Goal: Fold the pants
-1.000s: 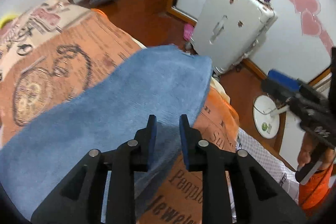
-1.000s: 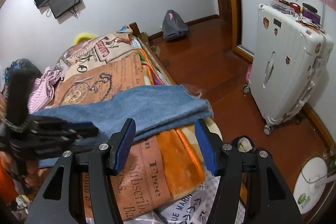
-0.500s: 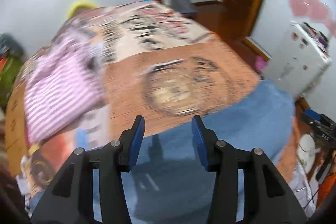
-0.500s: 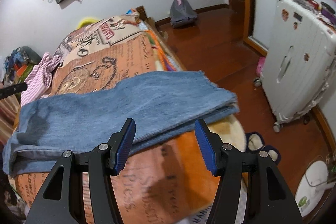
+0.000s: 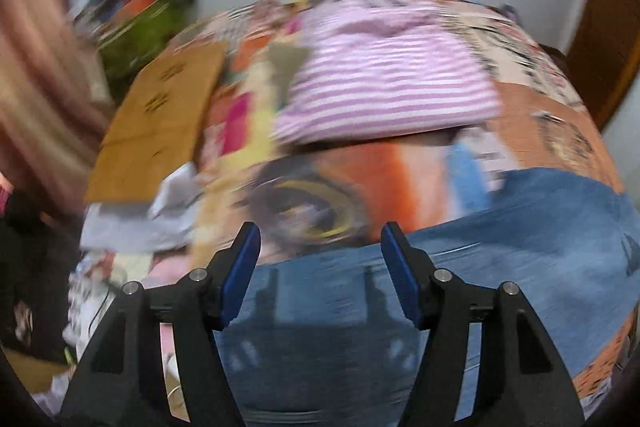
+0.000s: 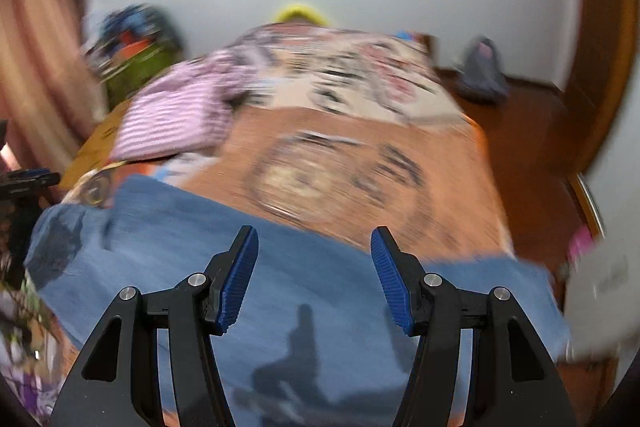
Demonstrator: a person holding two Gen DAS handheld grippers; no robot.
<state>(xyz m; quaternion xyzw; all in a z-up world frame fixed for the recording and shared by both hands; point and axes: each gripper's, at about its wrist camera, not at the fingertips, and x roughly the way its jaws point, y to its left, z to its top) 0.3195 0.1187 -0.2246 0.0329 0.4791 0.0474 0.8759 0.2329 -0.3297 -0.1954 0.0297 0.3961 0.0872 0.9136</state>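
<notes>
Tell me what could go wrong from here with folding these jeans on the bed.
1. Both views are blurred, so aiming a grasp now is chancy. Nothing sits between the fingers of the left hand-held gripper, whose jaws are opening, or of the open right hand-held gripper, both over the jeans.
2. The striped pink garment lies just beyond the jeans; a wide fold might catch it.
3. The jeans reach the bed's edge by the wooden floor and could slide off.

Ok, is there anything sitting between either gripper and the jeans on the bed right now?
Nothing visible. The left gripper, jaws opening, and the right gripper, jaws apart, both hang empty over the blue jeans. The striped pink garment lies farther back on the bedspread, apart from the jeans.
</notes>
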